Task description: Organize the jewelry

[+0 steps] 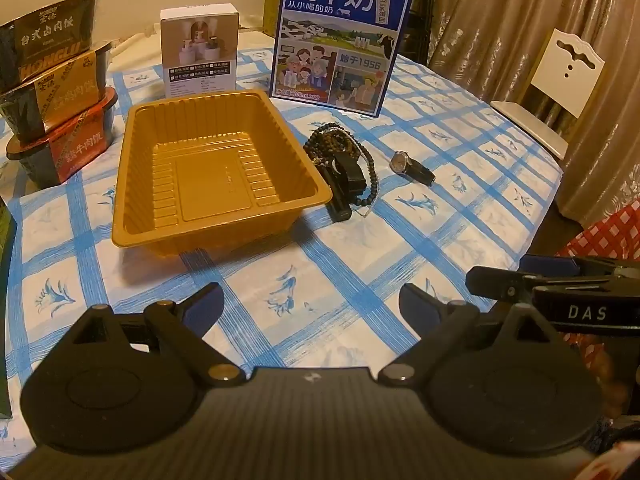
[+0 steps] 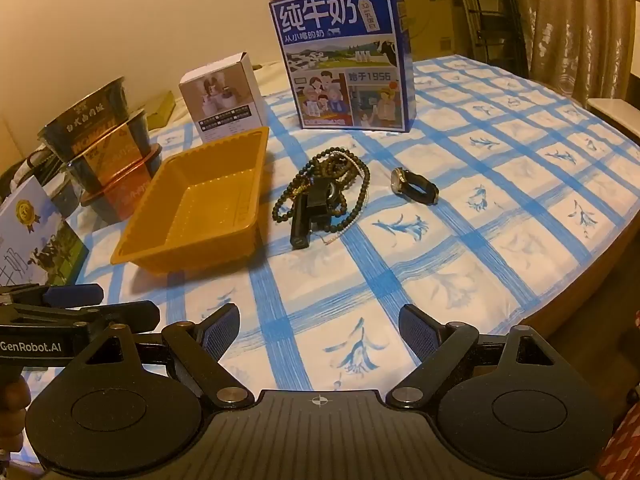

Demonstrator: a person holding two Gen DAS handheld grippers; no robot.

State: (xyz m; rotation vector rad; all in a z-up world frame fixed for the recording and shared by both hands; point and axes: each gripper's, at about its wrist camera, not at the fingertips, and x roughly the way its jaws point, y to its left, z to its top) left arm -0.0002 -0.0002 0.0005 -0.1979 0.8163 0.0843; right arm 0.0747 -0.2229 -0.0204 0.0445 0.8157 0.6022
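Note:
An empty orange plastic tray sits on the blue-checked tablecloth. To its right lies a heap of dark bead strings with a black watch on top. A second watch with a round face lies further right. My left gripper is open and empty, low over the cloth in front of the tray. My right gripper is open and empty, in front of the jewelry. Each gripper shows at the other view's edge.
A blue milk carton and a small white box stand behind the tray. Stacked instant-rice bowls stand at the left. A white chair is at the far right table edge.

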